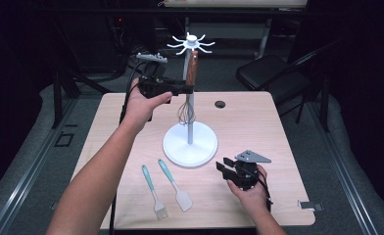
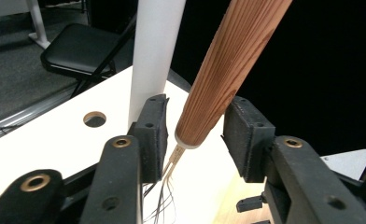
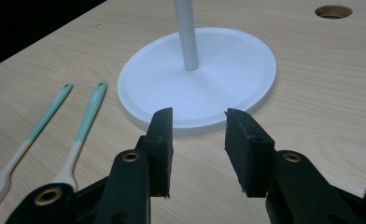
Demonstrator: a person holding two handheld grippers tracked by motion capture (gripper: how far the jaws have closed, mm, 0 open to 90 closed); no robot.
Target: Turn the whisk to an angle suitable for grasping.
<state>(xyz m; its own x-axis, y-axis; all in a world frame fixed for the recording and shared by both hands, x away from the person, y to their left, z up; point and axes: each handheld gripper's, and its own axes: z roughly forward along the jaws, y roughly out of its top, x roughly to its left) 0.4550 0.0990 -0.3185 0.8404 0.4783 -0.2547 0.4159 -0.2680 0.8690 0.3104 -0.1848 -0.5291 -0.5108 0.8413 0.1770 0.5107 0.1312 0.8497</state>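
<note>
A white hanging stand (image 1: 190, 147) with a round base and a ring of hooks at its top stands mid-table. A whisk with a wooden handle (image 1: 193, 68) hangs from one hook beside the pole, its wires pointing down. My left gripper (image 1: 189, 88) is raised at the handle's lower end. In the left gripper view the handle (image 2: 228, 70) lies between the jaws of my left gripper (image 2: 195, 116), with a gap on each side and the pads off it. My right gripper (image 1: 224, 169) rests low at the front right, open and empty (image 3: 199, 126), facing the base (image 3: 228, 70).
A teal-handled spatula (image 1: 175, 186) and a teal-handled brush (image 1: 153, 193) lie side by side on the table in front of the stand. A cable hole (image 1: 220, 104) sits at the table's far edge. A black chair (image 1: 263, 71) stands behind the table.
</note>
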